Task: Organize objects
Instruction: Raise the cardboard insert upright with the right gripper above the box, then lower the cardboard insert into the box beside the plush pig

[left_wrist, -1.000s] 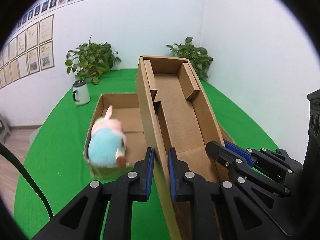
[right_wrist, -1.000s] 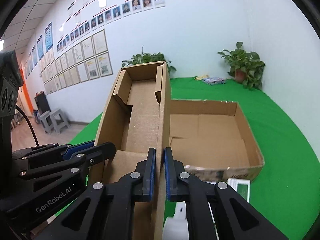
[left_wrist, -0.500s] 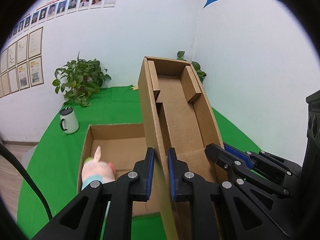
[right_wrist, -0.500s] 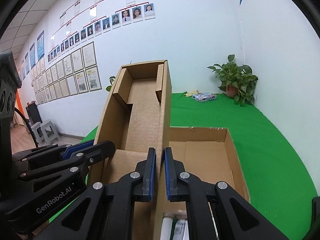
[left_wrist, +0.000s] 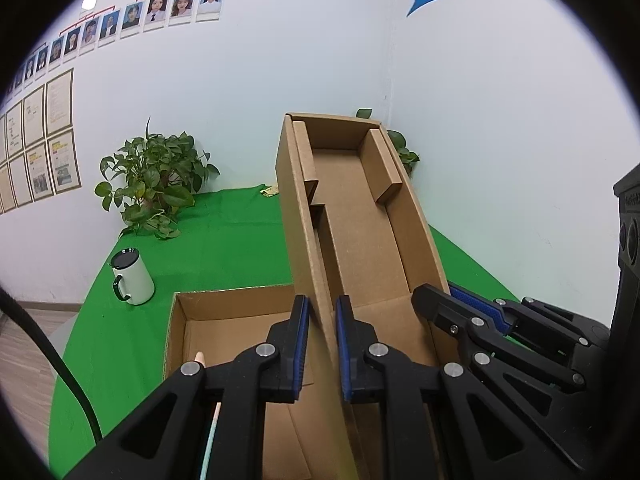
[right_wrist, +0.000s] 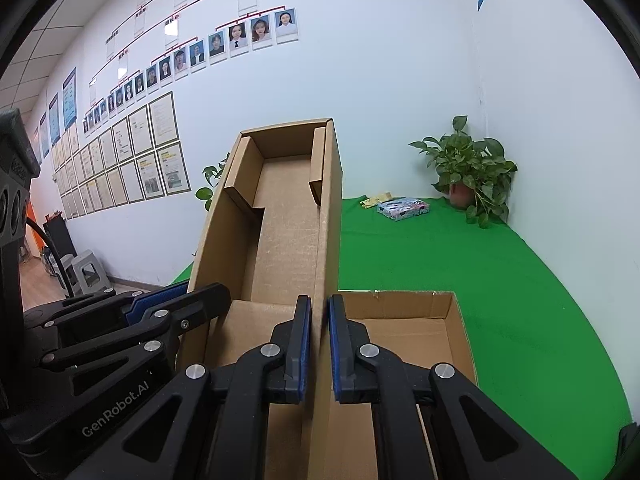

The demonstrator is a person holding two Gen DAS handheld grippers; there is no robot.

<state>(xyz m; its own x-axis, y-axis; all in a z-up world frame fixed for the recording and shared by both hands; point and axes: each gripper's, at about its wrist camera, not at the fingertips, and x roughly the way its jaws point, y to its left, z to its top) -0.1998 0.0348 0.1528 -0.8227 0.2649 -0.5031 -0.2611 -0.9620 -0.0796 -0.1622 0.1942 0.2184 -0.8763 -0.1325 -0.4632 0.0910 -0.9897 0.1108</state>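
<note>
A narrow cardboard tray (left_wrist: 352, 232) is held tilted above an open cardboard box (left_wrist: 224, 320) on the green desk (left_wrist: 232, 240). Its left wall is pinched by the left gripper (left_wrist: 322, 344), its right wall by the right gripper (right_wrist: 319, 344).

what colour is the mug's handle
Dark green, on a white mug with a dark lid; the left wrist view alone shows it.
</note>
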